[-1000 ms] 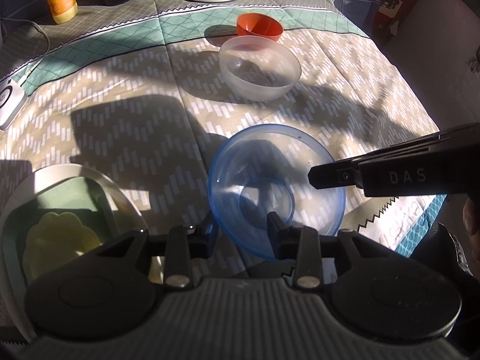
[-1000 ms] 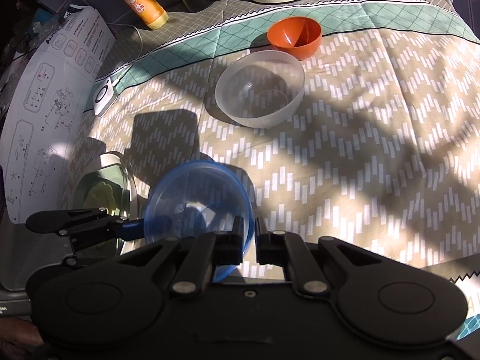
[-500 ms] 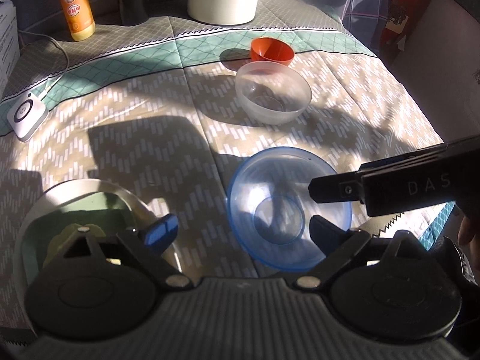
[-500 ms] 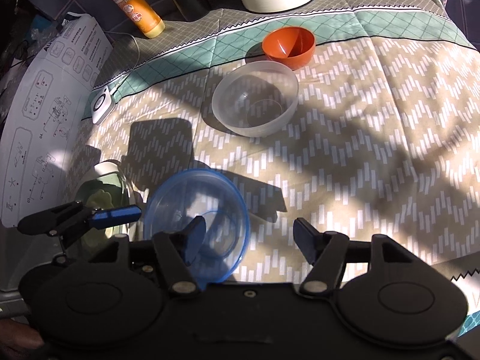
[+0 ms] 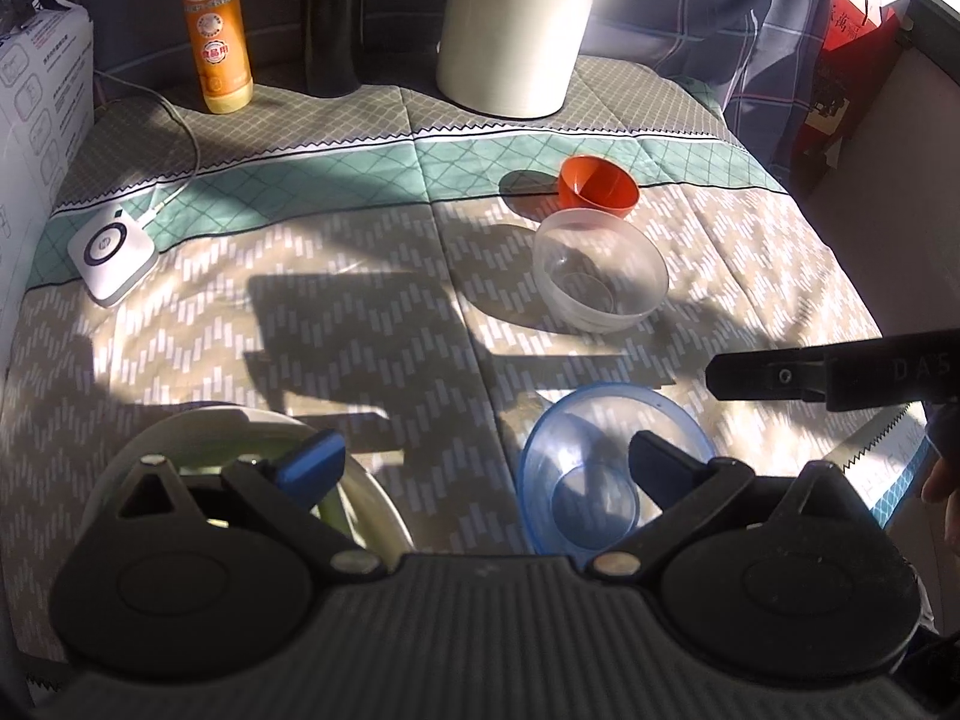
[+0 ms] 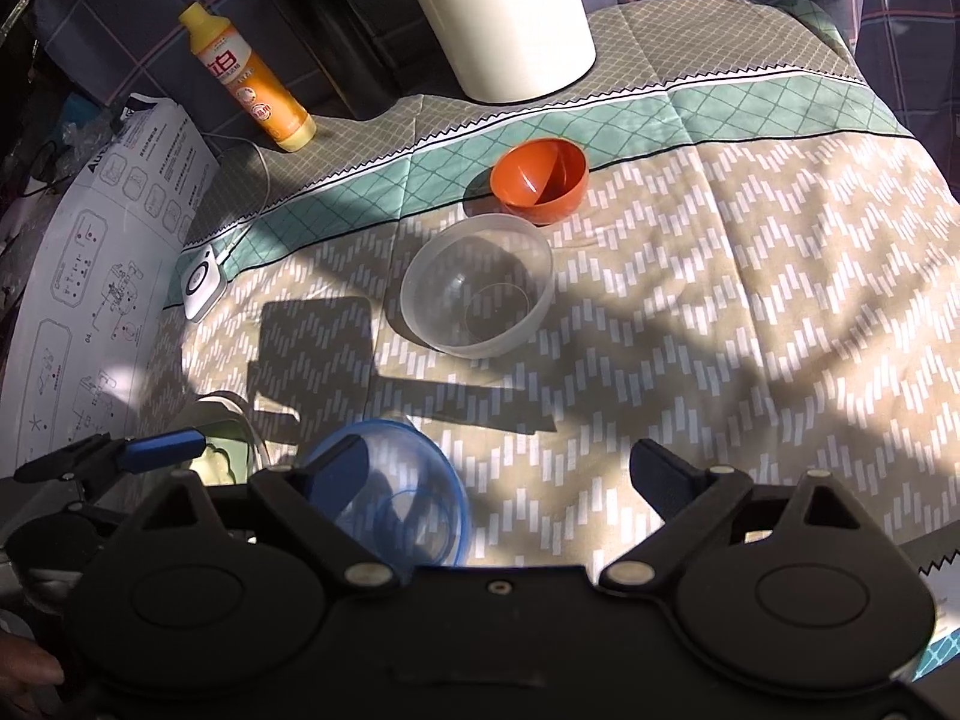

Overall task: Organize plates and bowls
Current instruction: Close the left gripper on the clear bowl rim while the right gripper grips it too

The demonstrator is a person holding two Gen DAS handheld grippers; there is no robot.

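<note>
Near bottom of left wrist view: left gripper [image 5: 486,465] spread wide, jaws just been opening, nothing clamped. Blue bowl [image 5: 612,468] upright on patterned cloth [image 5: 360,324] at 5 o'clock, right pad over its rim, no squeeze. Pale plate [image 5: 366,498] at 7 o'clock. Clear bowl [image 5: 600,276] at 1 o'clock, orange bowl [image 5: 597,187] touching behind it.

From right wrist view: right gripper [image 6: 486,468] likewise wide, jaws just been opening, empty. Blue bowl [image 6: 390,498] at 7 o'clock under left finger. Clear bowl [image 6: 477,285] dead ahead at 12 o'clock, well apart, round, so no long axis to match. Orange bowl [image 6: 538,180] beyond. Probably right hand nearer for clear bowl.
</note>
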